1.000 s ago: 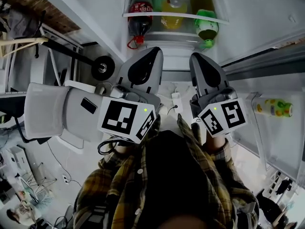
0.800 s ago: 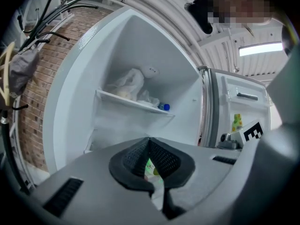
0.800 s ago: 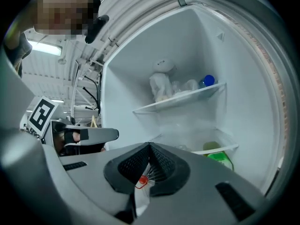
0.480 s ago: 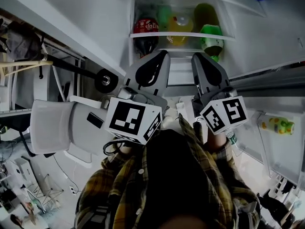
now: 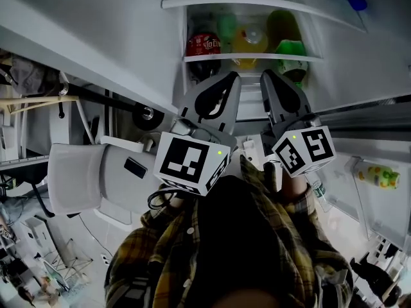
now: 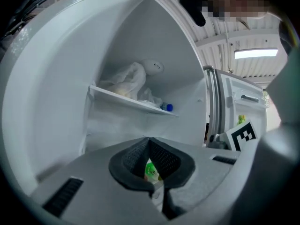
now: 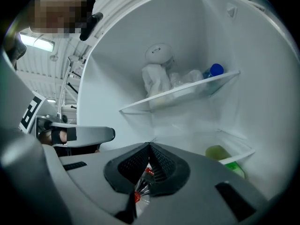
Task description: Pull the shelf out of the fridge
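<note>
The fridge stands open ahead. Its lower glass shelf [image 5: 252, 58] carries a red cola bottle [image 5: 204, 45], a yellow bottle [image 5: 249, 40] and a green bottle [image 5: 293, 49]. My left gripper [image 5: 231, 76] and right gripper [image 5: 268, 74] hover side by side just in front of that shelf's edge, both shut and empty. In the left gripper view the shut jaws [image 6: 149, 138] point under the upper shelf [image 6: 131, 101]. The right gripper view shows its shut jaws [image 7: 150, 144], the upper shelf [image 7: 183, 95] and the green bottle [image 7: 226, 156].
The upper shelf holds a crumpled white bag [image 6: 129, 81] and a blue-capped bottle [image 7: 215, 70]. The fridge door [image 5: 372, 191] hangs open on the right with a yellow-green bottle [image 5: 379, 175] in its rack. A white boxy appliance [image 5: 80, 178] sits low left.
Both grippers, still shut, have closed in on the lower shelf's front edge, and the fridge interior now fills more of the head view.
</note>
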The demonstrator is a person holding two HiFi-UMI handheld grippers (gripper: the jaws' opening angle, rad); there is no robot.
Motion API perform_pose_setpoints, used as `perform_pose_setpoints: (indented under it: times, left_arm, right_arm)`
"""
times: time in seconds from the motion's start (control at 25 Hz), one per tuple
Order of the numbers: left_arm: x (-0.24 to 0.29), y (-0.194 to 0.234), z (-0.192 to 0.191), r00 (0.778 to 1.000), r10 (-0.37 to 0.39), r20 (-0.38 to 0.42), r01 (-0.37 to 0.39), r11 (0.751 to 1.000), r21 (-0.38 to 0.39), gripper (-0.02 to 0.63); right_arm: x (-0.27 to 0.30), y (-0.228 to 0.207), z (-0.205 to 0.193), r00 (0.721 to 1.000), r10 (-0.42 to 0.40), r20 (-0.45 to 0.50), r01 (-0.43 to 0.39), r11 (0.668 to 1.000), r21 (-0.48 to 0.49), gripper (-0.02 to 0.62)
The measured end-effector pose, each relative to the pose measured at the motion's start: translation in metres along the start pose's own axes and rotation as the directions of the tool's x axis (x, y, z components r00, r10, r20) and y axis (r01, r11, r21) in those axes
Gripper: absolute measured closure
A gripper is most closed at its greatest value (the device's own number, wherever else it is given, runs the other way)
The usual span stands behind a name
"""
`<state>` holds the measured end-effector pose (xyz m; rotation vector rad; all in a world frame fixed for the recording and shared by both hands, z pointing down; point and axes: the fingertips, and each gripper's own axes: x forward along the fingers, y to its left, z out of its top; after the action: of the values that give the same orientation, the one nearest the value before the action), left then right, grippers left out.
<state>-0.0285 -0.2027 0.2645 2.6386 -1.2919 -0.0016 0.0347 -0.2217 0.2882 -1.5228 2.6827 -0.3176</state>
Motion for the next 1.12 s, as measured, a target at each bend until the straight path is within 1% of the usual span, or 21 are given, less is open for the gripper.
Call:
perform_pose_setpoints:
  times: [0.24, 0.56, 0.84, 1.0, 1.12]
  left_arm:
    - [0.013, -0.005, -0.002, 1.000, 0.004, 0.003, -0.004, 1.000, -0.014, 0.604]
    - [0.040, -0.008, -0.020, 0.999, 0.050, -0.017, -0.051, 0.995, -0.088, 0.604]
    - [0.054, -0.005, -0.035, 0.995, 0.094, -0.040, -0.098, 0.989, -0.111, 0.604]
    - [0.061, 0.001, -0.045, 0.994, 0.097, -0.043, -0.103, 0.979, -0.175, 0.604]
    - [0.065, 0.007, -0.055, 0.995, 0.089, -0.049, -0.098, 0.967, -0.235, 0.604]
  right_arm:
    - [-0.001, -0.012, 0.001, 1.000, 0.005, -0.011, -0.005, 1.000, 0.002, 0.578]
    - [-0.004, -0.045, -0.006, 0.998, 0.046, -0.030, -0.045, 0.998, 0.048, 0.578]
    - [0.001, -0.062, -0.016, 0.996, 0.077, -0.049, -0.072, 0.993, 0.099, 0.578]
    - [0.006, -0.070, -0.030, 0.994, 0.083, -0.075, -0.070, 0.985, 0.160, 0.577]
    - [0.010, -0.074, -0.041, 0.991, 0.099, -0.091, -0.076, 0.970, 0.229, 0.575]
